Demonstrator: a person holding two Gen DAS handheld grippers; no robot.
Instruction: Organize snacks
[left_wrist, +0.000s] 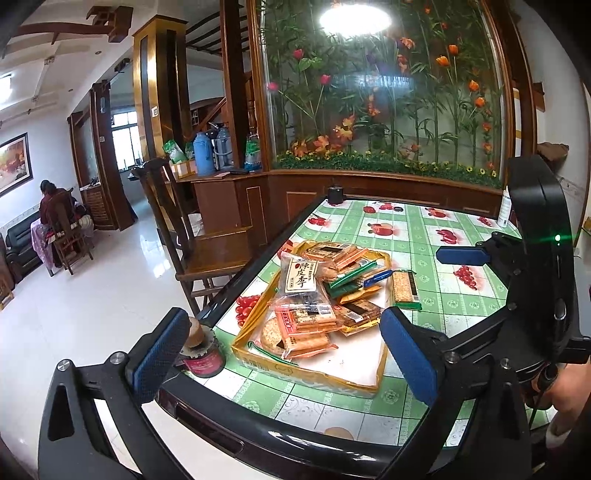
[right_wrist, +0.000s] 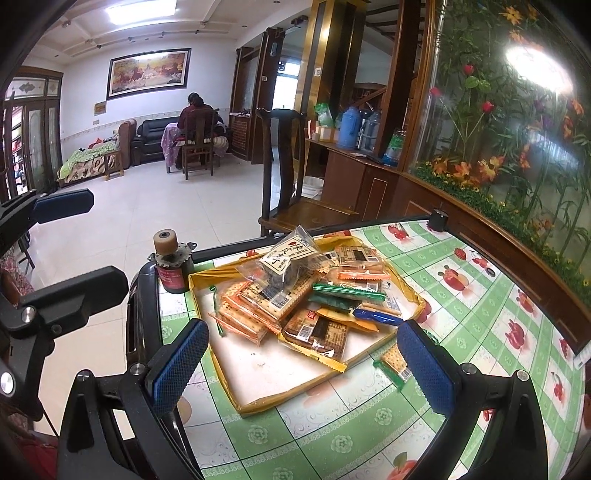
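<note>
A shallow yellow cardboard tray (left_wrist: 306, 373) (right_wrist: 258, 400) lies on the green checked tablecloth. It holds a pile of wrapped snacks (left_wrist: 314, 295) (right_wrist: 295, 295): orange cracker packs, a dark plum bag, green and blue sticks. One green cracker pack (left_wrist: 404, 290) (right_wrist: 391, 363) lies outside the tray on the cloth. My left gripper (left_wrist: 282, 354) is open and empty, just before the tray's near edge. My right gripper (right_wrist: 303, 363) is open and empty, above the tray's near part. It also shows at the right of the left wrist view (left_wrist: 461, 255).
A small red-labelled jar with a cork-like top (left_wrist: 201, 352) (right_wrist: 170, 271) stands at the table corner beside the tray. A wooden chair (left_wrist: 199, 254) stands off the table's left side. A black cap (left_wrist: 335, 194) and a white bottle (left_wrist: 503, 208) stand at the far edge.
</note>
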